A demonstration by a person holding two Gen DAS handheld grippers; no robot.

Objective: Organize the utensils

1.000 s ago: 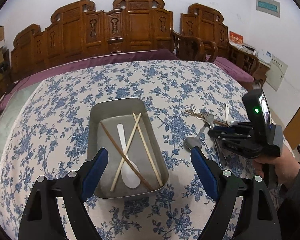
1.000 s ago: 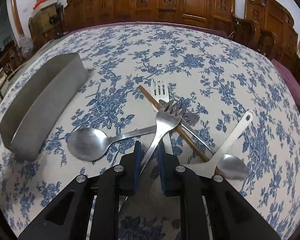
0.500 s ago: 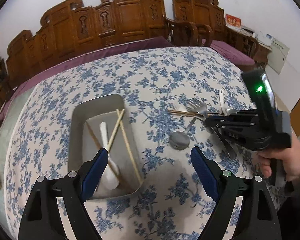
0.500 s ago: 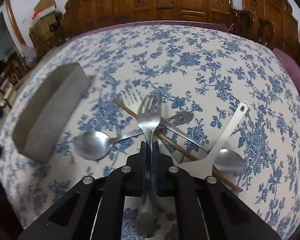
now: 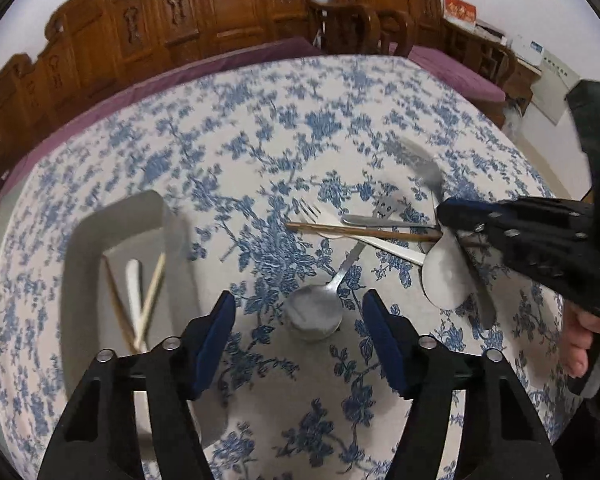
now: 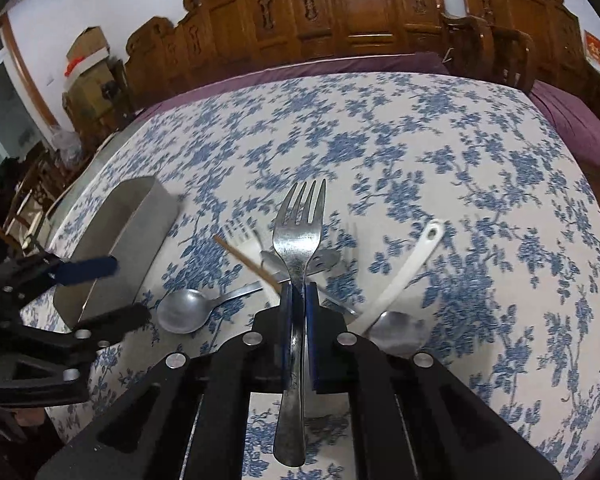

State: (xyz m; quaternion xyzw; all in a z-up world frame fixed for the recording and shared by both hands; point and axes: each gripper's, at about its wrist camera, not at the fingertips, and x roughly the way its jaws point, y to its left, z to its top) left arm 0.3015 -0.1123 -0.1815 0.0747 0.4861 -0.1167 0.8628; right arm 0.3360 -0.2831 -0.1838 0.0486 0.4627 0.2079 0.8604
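My right gripper (image 6: 299, 292) is shut on a metal fork (image 6: 299, 236) and holds it above the table, tines pointing forward. It shows at the right of the left wrist view (image 5: 444, 216), the fork (image 5: 424, 168) blurred. My left gripper (image 5: 298, 332) is open and empty, its jaws either side of a metal spoon (image 5: 314, 312) lying on the cloth. The spoon also shows in the right wrist view (image 6: 184, 310). The metal tray (image 5: 84, 248) at left holds chopsticks (image 5: 152, 292) and a white spoon (image 5: 134, 284).
On the floral tablecloth lie a white plastic fork (image 5: 364, 236), a brown chopstick (image 5: 364, 232), a smiley-handled metal utensil (image 5: 384, 216), a white ladle spoon (image 6: 404, 272) and another metal spoon (image 6: 398, 330). Carved wooden chairs (image 6: 360, 8) stand behind the table.
My right gripper has lifted the fork off the pile and raised it. My left gripper has moved right from over the tray to around the metal spoon.
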